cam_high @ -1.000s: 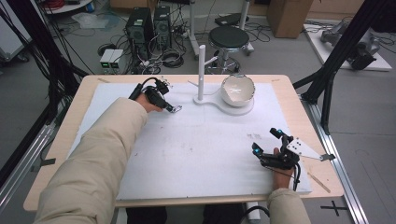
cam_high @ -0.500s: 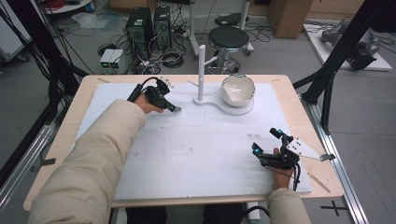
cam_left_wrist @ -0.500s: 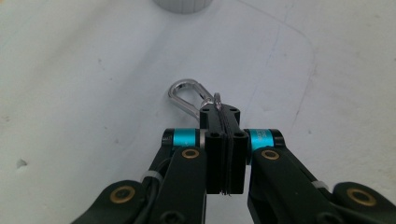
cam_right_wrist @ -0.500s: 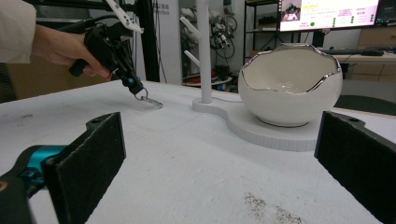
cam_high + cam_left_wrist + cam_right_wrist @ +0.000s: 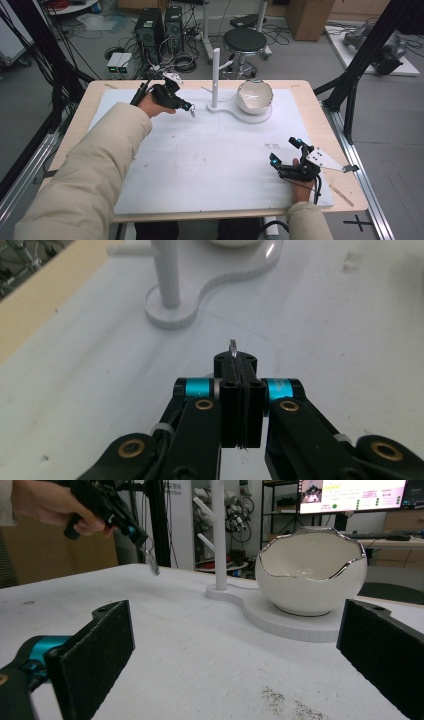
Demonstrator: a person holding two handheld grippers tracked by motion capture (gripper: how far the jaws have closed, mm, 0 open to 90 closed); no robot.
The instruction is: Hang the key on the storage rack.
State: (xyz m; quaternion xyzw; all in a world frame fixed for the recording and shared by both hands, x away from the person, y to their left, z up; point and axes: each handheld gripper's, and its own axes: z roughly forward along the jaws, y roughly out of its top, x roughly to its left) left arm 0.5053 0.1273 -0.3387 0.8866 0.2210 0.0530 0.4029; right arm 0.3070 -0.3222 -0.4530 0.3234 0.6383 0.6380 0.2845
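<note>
Left gripper [image 5: 189, 107] has its jaws pressed together on a small silver ring [image 5: 233, 346]; in the left gripper view the ring stands edge-on between the pads, its rim poking out past the jaw tips, its flat plane in line with the jaws. In the right gripper view the same ring [image 5: 151, 561] hangs down from the jaw tips, clear of the white mat [image 5: 200, 160] below it. Ring position: above the far left part of the mat, just left of the white stand [image 5: 216, 75], apart from it. The stand is an upright post with short side pegs on a flat white base [image 5: 240, 114]. The same base carries a white eggshell-shaped bowl [image 5: 254, 96] with a jagged silvery rim; its opening tilts toward the near side of the table, and what shows of the inside looks empty. Left hand [image 5: 150, 102] reaches far forward, sleeve stretched across the mat, the gripper pointing right toward the post. Right gripper [image 5: 285, 153] rests low at the near right corner of the mat, jaws spread wide with nothing between them, aimed toward the bowl and stand; right hand [image 5: 300, 177] sits behind it near the table edge [image 5: 345, 200].
</note>
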